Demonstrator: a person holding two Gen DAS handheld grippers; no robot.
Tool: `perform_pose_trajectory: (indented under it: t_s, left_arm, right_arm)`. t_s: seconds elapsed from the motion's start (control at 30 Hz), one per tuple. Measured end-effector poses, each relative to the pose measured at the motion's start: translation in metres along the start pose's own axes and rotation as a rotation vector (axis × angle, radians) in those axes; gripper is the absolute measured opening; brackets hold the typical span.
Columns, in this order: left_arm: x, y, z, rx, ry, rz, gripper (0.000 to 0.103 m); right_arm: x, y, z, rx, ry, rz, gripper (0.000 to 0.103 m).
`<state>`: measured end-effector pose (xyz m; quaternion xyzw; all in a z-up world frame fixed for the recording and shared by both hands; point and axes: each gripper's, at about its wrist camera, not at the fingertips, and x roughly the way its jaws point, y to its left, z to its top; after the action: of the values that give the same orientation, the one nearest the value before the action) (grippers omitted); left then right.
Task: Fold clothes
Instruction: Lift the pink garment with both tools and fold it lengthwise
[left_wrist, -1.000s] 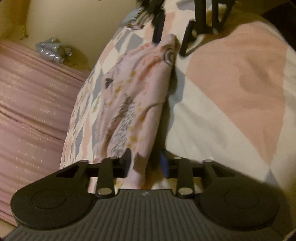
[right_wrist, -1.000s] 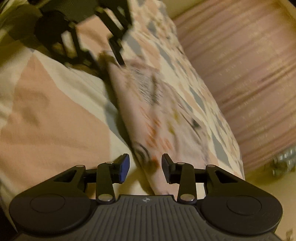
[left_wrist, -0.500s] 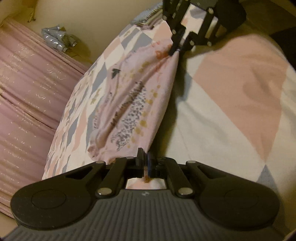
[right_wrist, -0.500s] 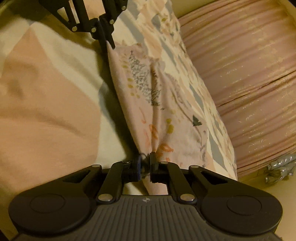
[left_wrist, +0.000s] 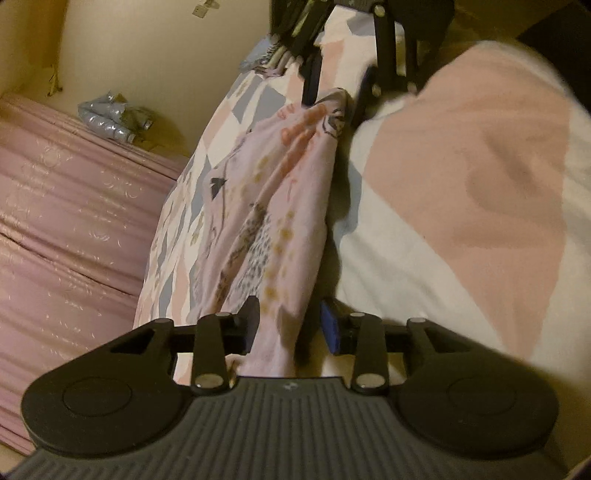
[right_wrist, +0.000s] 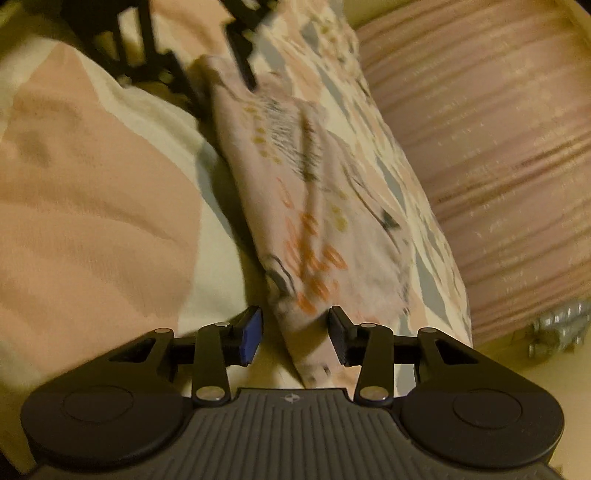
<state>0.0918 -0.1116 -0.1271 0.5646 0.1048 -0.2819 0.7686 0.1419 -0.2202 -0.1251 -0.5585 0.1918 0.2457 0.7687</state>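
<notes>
Left wrist view, left to right. One pink striped cover (left_wrist: 70, 229) fills the left edge of the frame. One bundle of silver bottles (left_wrist: 110, 120) lies at the upper left, on the pale floor behind the cover. One quilt (left_wrist: 461, 206), patterned in pink, white and grey patches, occupies the centre and right. One garment (left_wrist: 280, 221) lies on the quilt at the frame centre: pale pink fabric with orange, yellow and grey print, gathered into a long narrow strip with lengthwise creases, running from the bottom centre to the top centre. One left gripper (left_wrist: 290, 325) sits at the bottom centre; its jaws stand apart, released, with the near end of the garment passing between them. The fingers do not press the fabric.

Right wrist view, left to right. The quilt (right_wrist: 92, 192) covers the left half. The garment (right_wrist: 314, 221) runs along the frame centre, slightly motion-blurred. One right gripper (right_wrist: 294, 328) sits at the bottom centre, jaws apart and released, the garment's other end lying between them; one blue pad (right_wrist: 251, 336) shows on the left finger. The cover (right_wrist: 491, 147) fills the right side, with the bottles (right_wrist: 557, 332) at the lower right edge. Each gripper appears at the top of the other's view, at the garment's far end.
</notes>
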Motion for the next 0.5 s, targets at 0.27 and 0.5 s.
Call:
perform_pose_trajectory:
  t_s: [0.27, 0.5]
  left_arm:
    - [0.011, 0.024, -0.017, -0.082, 0.035, -0.046, 0.003]
    - [-0.01, 0.024, -0.023, -0.144, 0.044, -0.08, 0.003]
  right_arm:
    - [0.018, -0.023, -0.029, 0.05, 0.034, -0.015, 0.005]
    - [-0.005, -0.02, -0.036, 0.095, 0.014, -0.015, 0.004]
